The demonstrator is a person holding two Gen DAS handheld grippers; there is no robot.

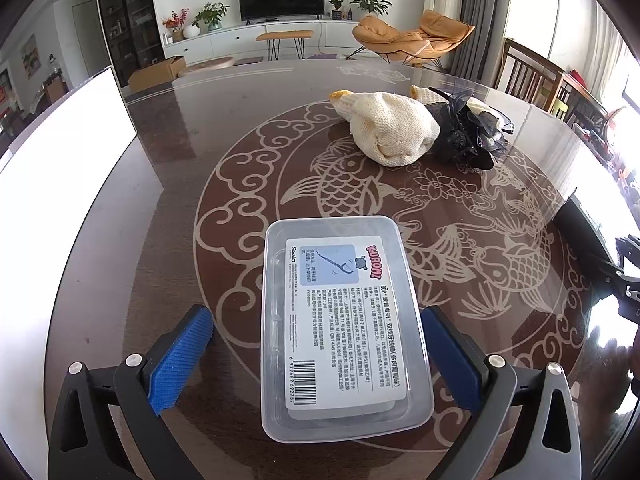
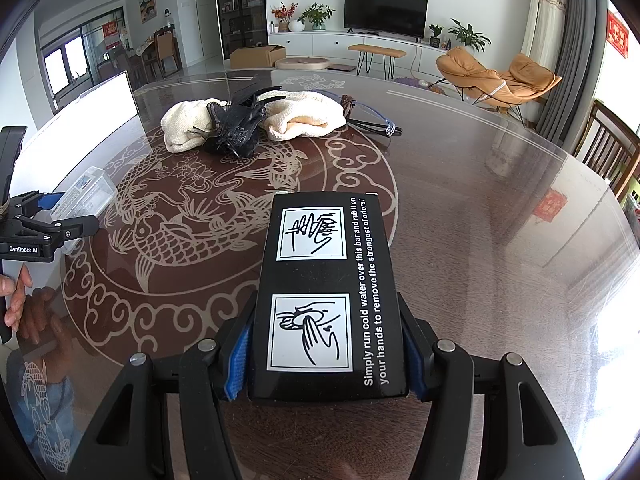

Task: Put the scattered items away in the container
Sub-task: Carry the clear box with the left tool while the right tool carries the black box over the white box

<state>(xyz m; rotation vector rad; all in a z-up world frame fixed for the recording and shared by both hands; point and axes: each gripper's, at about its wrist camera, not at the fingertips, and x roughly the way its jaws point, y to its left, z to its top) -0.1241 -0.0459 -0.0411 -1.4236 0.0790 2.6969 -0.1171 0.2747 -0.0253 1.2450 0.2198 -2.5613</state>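
L gripper (image 1: pixel 316 360): jaws wide apart, clear floss box (image 1: pixel 344 332) lying on glass table (image 1: pixel 160 200) btwn them, pads not pressing. R gripper (image 2: pixel 326 360): clamped on black soap box (image 2: pixel 328 296). Far side: cream cloths (image 1: pixel 390 128), black hair accessory (image 1: pixel 468 128), glasses (image 2: pixel 372 118) bunched tog

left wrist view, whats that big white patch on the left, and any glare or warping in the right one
Left wrist view: the white panel at the table's left edge is blown out, no detail; room lines bow with fisheye distortion. Right wrist view: window glare washes over the glass tabletop at right, and the black box in the right hand-held gripper stays sharp.
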